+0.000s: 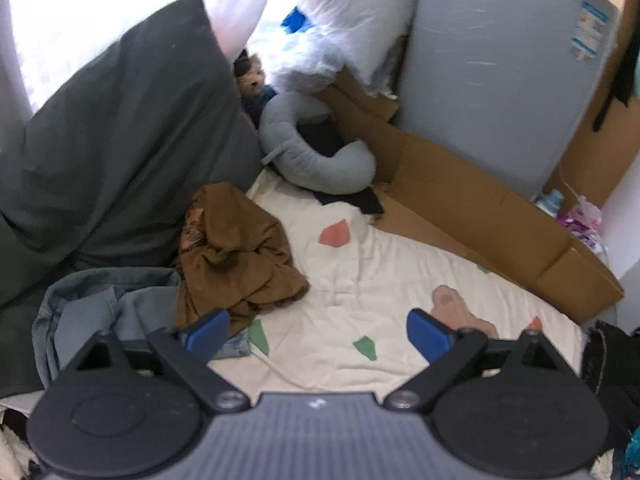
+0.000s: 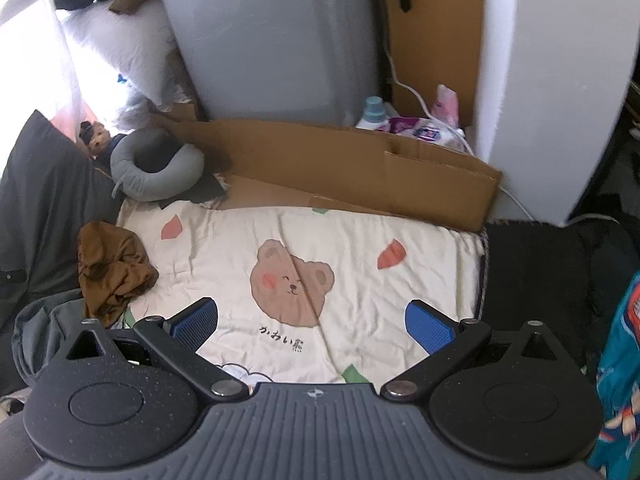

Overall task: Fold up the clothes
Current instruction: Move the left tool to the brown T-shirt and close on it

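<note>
Both grippers hang over a cream bedsheet (image 2: 360,240) with their blue pads spread wide and nothing between them: the left gripper (image 1: 320,334) and the right gripper (image 2: 312,322). The crumpled brown garment (image 1: 236,256) lies at the sheet's left edge, against a dark grey pillow (image 1: 120,140); the left view alone shows a blue-grey garment (image 1: 92,312) just beside it, under the left finger. Only the right view shows the whole bear print (image 2: 290,282) with a short line of Japanese writing beneath it, too small to read surely, plus a blue-capped bottle (image 2: 372,114) behind the cardboard (image 2: 340,160). A grey neck pillow (image 1: 316,156) appears in both. The label (image 1: 590,30) on the grey upright panel is unreadable.
</note>
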`<state>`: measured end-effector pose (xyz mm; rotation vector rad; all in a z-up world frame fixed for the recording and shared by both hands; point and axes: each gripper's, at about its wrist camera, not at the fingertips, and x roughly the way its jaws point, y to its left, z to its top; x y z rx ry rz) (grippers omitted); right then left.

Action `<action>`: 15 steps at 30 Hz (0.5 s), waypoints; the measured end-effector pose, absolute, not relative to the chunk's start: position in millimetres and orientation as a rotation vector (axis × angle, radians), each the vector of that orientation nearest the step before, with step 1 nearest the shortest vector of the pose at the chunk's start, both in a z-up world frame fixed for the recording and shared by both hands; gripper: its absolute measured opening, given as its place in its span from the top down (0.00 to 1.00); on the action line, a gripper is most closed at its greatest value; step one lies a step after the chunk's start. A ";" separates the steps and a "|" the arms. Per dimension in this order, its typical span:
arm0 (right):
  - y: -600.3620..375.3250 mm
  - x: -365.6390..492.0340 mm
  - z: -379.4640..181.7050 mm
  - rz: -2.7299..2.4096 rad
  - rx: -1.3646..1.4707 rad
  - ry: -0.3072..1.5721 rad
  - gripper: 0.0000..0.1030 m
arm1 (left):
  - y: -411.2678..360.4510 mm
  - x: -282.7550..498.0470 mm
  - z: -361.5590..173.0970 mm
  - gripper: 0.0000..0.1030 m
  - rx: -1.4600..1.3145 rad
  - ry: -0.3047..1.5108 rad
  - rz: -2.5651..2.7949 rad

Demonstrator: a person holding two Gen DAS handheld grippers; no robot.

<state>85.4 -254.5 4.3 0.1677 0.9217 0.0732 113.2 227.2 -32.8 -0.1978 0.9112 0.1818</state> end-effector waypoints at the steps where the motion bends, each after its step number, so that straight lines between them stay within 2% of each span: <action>1: -253.6 90.1 1.7 0.084 0.170 0.922 0.00 | 232.3 117.1 -38.6 0.11 -0.204 0.914 0.182; 3: -252.5 98.7 -2.0 0.101 0.174 0.923 0.00 | 240.9 121.4 -46.6 0.15 -0.218 0.910 0.174; 15: -226.3 147.1 -41.8 0.209 0.104 0.963 0.00 | 286.0 158.5 -99.9 0.16 -0.224 0.896 0.250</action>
